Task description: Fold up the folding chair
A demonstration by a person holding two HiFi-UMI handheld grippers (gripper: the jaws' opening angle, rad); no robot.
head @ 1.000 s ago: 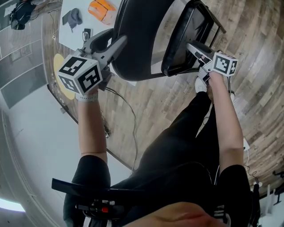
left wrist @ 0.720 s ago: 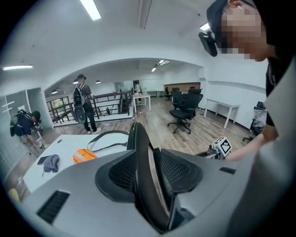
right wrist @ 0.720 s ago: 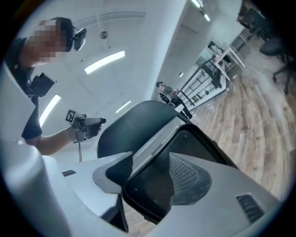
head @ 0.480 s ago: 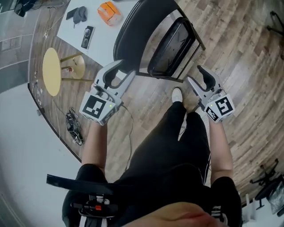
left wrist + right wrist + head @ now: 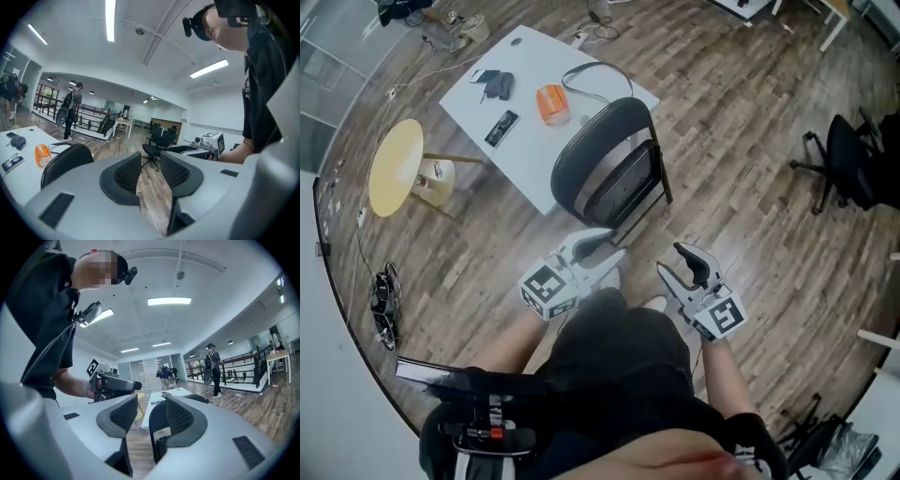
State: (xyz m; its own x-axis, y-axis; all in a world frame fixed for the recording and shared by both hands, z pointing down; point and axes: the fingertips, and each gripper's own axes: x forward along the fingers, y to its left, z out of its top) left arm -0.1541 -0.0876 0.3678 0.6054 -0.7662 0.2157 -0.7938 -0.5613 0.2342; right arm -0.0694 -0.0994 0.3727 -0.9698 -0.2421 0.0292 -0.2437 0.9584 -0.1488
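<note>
The black folding chair with its metal frame point(image 5: 609, 169) stands on the wood floor, its back edge against the white worktop point(image 5: 525, 150). It looks already folded flat, with its long axis upright. It lies straight ahead of both claws and apart from them. The left claw point(image 5: 605, 248) seems slightly nearer than the right claw point(image 5: 675, 262). Both have just been closing a little, yet their jaws stand apart with nothing between them. Any next reach would go forward to the frame.
</note>
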